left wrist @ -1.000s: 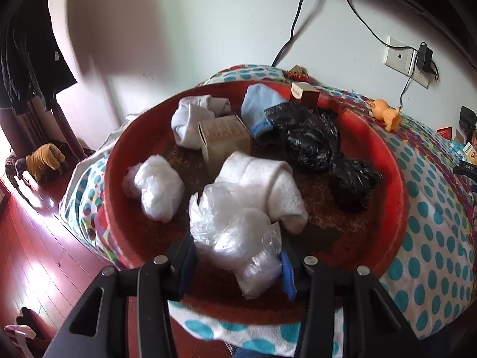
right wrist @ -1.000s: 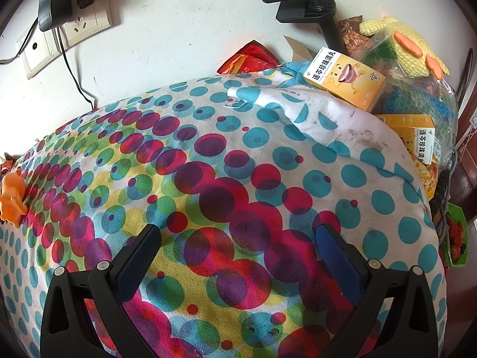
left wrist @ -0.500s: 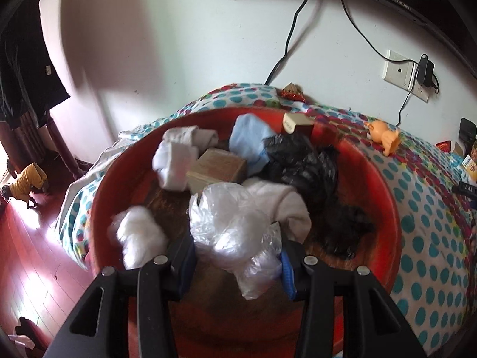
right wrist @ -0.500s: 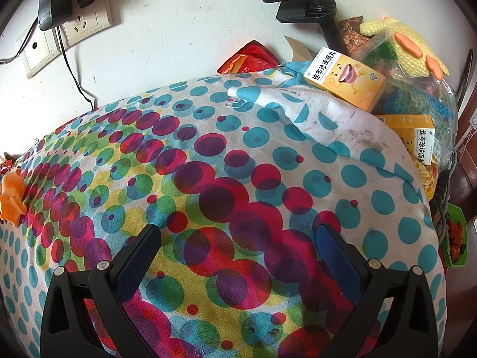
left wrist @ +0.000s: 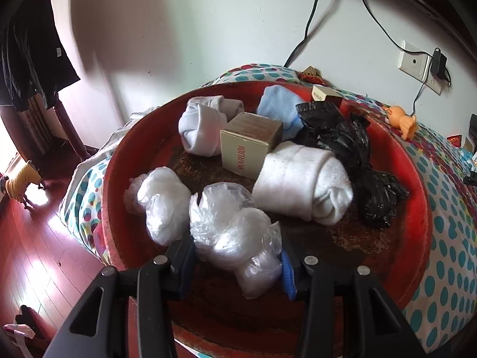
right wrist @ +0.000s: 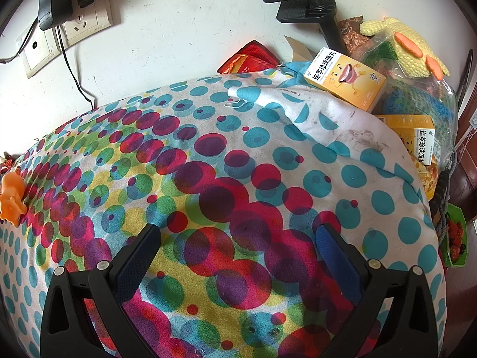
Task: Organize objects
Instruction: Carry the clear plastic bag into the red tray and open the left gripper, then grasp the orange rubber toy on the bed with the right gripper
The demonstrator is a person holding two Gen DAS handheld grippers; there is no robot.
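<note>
- Crinkled clear plastic bag bundle (left wrist: 235, 232): clamped in left gripper (left wrist: 237, 261), over round red tray (left wrist: 417, 203); the tray's contents look nearer than a second ago.
- Right gripper (right wrist: 238, 256): spread wide, empty, unmoved above polka-dot cloth (right wrist: 208, 155).

The left wrist view looked steeply down, close over a red tray (left wrist: 417, 179) filling mid-frame. The right wrist view faced down onto the dotted cloth (right wrist: 238, 179). Both shared the orange toy (left wrist: 402, 120) (right wrist: 12, 197) and wall socket (left wrist: 417, 65) (right wrist: 86, 21).
</note>
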